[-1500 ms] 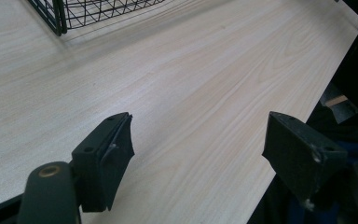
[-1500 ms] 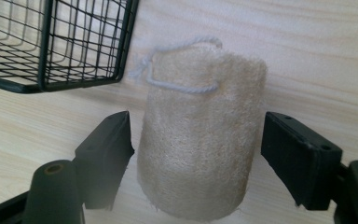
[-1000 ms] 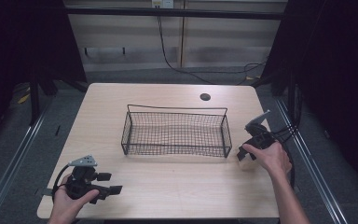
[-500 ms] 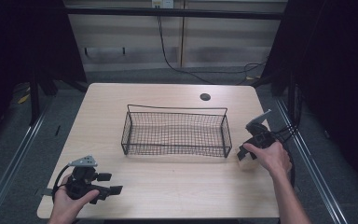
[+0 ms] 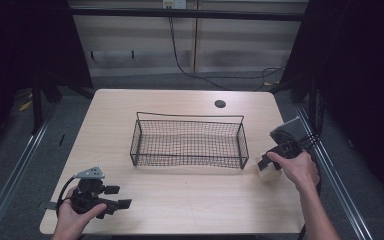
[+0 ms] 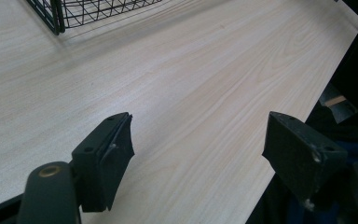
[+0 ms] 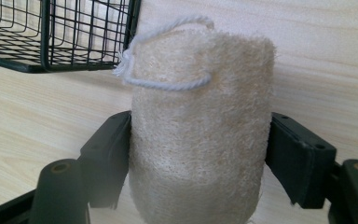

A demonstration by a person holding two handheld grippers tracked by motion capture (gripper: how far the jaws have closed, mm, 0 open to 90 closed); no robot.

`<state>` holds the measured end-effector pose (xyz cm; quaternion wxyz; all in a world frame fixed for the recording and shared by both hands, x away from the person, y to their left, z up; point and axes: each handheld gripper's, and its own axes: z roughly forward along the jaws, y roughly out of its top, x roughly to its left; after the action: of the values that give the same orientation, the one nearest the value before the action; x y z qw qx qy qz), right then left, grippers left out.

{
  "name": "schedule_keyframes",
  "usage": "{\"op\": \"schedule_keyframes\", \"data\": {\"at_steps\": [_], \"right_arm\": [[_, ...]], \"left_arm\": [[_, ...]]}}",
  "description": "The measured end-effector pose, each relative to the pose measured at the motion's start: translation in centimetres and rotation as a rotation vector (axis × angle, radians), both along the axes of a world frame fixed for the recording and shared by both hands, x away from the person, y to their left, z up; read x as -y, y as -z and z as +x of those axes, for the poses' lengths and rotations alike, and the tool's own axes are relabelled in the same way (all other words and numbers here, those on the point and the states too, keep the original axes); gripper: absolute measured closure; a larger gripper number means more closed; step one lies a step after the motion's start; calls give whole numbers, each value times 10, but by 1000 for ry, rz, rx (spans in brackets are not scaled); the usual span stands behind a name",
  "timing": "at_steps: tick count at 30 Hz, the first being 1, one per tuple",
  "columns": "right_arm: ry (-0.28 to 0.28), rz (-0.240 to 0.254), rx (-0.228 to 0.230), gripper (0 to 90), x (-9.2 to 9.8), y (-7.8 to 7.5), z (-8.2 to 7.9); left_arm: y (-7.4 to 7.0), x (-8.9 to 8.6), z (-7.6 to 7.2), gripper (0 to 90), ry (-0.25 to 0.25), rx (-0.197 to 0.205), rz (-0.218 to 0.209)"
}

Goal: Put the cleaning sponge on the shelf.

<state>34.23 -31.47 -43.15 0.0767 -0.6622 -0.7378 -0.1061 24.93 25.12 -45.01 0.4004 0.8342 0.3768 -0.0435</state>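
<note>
Pinching the pale, fibrous loofah sponge (image 7: 200,130) with its white cord loop between both jaws, my right gripper (image 5: 269,164) holds it low near the right edge of the light wooden table (image 5: 190,200), just beside the right end of the empty black wire basket (image 5: 189,142). I judge the soft sponge could squash and slip free, or its loop could snag the mesh. My left gripper (image 5: 117,196) rests spread and empty near the front-left corner.

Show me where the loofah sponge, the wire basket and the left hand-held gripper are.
loofah sponge (image 7: 200,135), right gripper view, middle of its fibrous body.
wire basket (image 5: 188,162), high view, near side wall.
left hand-held gripper (image 6: 198,154), left gripper view, midway between its open jaws.
</note>
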Motion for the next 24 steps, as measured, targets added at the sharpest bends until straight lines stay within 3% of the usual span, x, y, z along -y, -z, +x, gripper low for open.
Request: {"op": "schedule_keyframes", "data": {"at_steps": [12, 24], "right_arm": [[2, 11, 13, 270, 4, -6, -4], [-10, 10, 26, 271, 6, -25, -7]], "left_arm": [[0, 0, 0, 235, 3, -3, -4], [0, 0, 0, 225, 0, 6, -8]]}}
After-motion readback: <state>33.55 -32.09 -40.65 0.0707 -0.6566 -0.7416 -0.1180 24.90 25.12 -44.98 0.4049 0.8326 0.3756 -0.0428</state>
